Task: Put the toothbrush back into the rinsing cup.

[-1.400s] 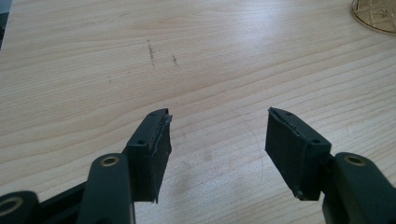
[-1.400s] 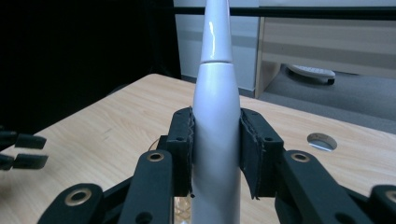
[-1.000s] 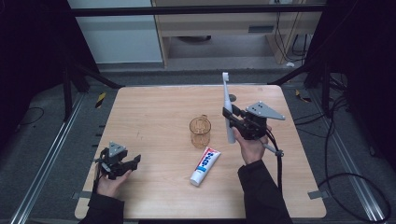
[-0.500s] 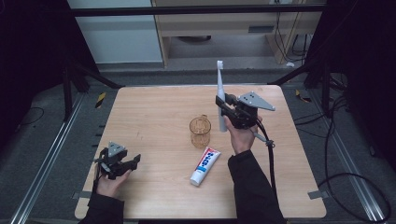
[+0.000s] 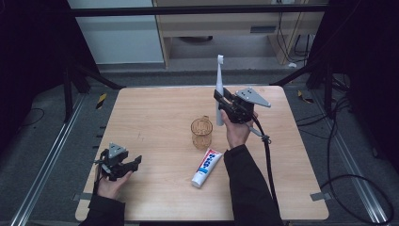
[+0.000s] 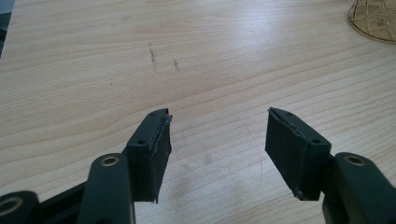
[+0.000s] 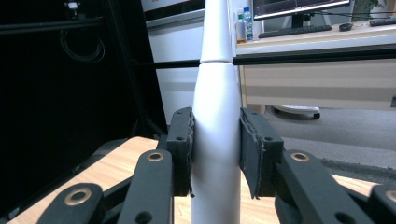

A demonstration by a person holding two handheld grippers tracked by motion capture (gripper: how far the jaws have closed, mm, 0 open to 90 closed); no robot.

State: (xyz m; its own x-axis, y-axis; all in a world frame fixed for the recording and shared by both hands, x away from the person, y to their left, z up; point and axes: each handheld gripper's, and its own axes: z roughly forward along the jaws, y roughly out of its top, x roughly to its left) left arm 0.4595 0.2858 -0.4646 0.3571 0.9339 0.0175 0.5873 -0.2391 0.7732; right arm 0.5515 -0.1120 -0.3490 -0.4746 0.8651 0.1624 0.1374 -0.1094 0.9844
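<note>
A white electric toothbrush (image 5: pixel 219 89) stands upright in the air, head up, with my right gripper (image 5: pixel 221 104) shut on its handle. In the right gripper view both pads press the white handle (image 7: pixel 215 140) from either side. It hangs just right of and behind an amber glass mug (image 5: pixel 201 133) at the table's middle. A toothpaste tube (image 5: pixel 207 166) lies flat in front of the mug. My left gripper (image 5: pixel 136 162) rests low at the front left, jaws open over bare wood (image 6: pixel 217 135), nothing between them. The mug's rim (image 6: pixel 373 21) peeks in at the top right there.
The wooden table (image 5: pixel 155 113) has black frame rails around it. A cable (image 5: pixel 269 160) trails from the right gripper along the forearm. Beyond the far edge stand a cabinet and a desk with a monitor (image 7: pixel 299 7).
The right gripper has carried the upright toothbrush leftward and slightly away, closer to the mug. The left gripper has stayed where it was.
</note>
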